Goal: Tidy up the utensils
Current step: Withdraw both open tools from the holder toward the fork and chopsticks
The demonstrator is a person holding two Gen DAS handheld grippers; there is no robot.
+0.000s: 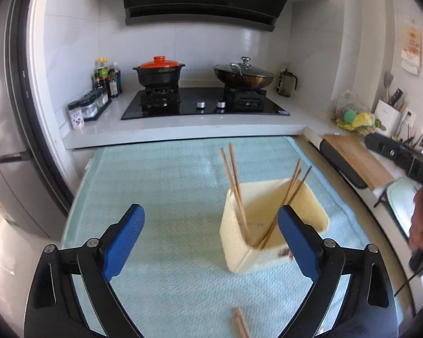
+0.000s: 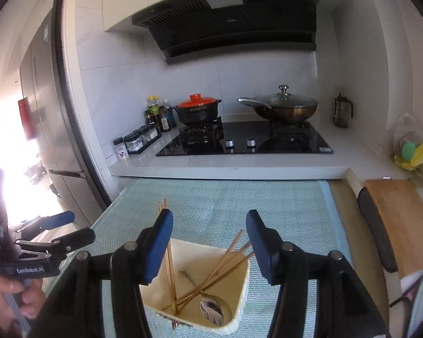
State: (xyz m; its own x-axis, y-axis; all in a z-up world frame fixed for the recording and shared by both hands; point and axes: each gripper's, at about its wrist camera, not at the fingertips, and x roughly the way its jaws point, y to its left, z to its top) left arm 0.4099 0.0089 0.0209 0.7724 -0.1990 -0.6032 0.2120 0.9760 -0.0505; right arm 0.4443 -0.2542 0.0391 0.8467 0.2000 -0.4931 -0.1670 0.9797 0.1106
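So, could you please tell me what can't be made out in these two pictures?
- Left wrist view: the loose chopsticks on the mat are blurred and cut off by the bottom edge.
- Left wrist view: the holder wall hides what lies inside besides chopsticks.
- Right wrist view: the spoon handle is crossed by chopsticks.

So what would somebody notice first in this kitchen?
Probably the cream box on the blue mat, with chopsticks sticking out and a spoon inside. Next, the red pot lid on the stove behind. Both open grippers' blue fingers frame the box.
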